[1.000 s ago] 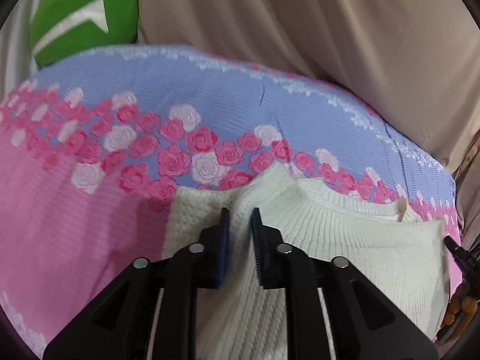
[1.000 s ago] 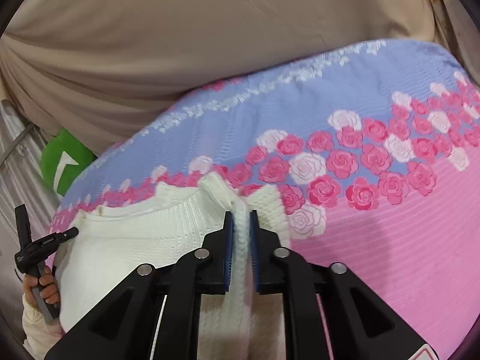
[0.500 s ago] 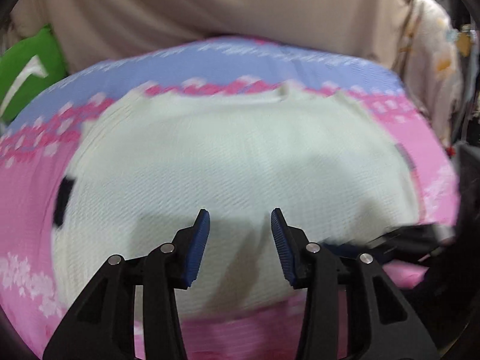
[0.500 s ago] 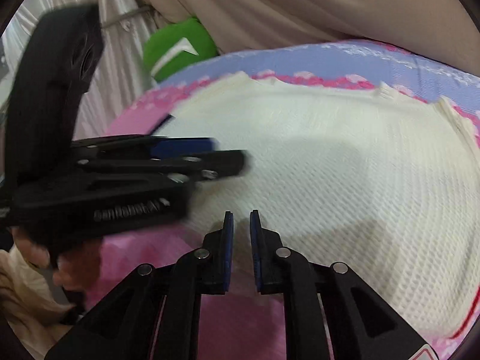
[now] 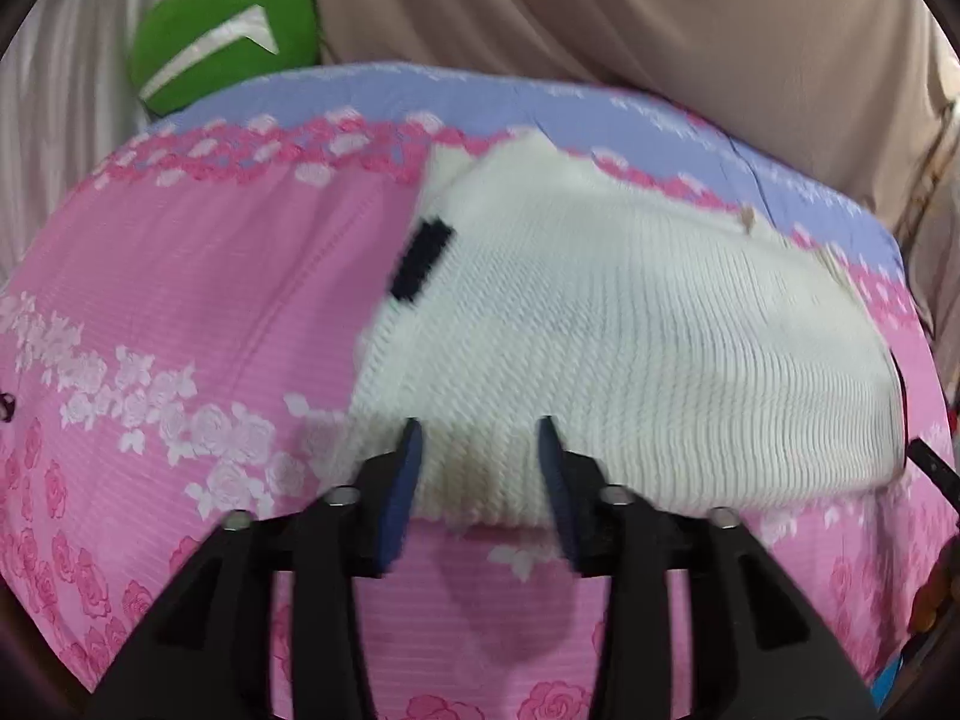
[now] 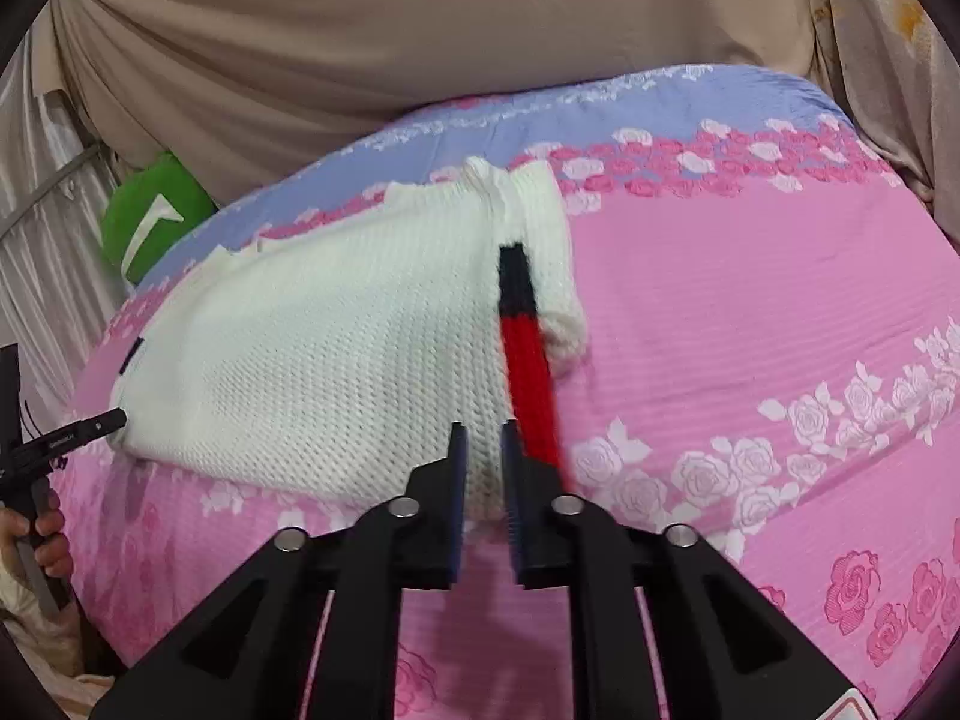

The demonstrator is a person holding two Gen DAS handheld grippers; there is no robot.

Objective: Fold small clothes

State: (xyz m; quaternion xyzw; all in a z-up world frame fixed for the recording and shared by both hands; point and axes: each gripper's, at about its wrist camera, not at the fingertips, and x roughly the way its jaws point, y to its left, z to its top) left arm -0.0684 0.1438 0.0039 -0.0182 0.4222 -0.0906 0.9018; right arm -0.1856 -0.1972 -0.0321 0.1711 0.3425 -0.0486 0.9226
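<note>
A white knitted sweater lies folded flat on the pink and blue rose-print bedspread. It also shows in the right wrist view, with a black and red stripe along its right side. My left gripper is open, its jaws either side of the sweater's near left edge, touching nothing. My right gripper has its jaws close together at the sweater's near right corner, with knit between the pads. The left gripper's tip shows at the sweater's left edge.
A green cushion sits at the bed's far left corner, also in the right wrist view. A beige curtain hangs behind the bed. Pink bedspread spreads to the right of the sweater.
Both grippers have pulled back from the sweater's far top corners to its near edge. The left gripper let go and opened. The sweater now lies flat.
</note>
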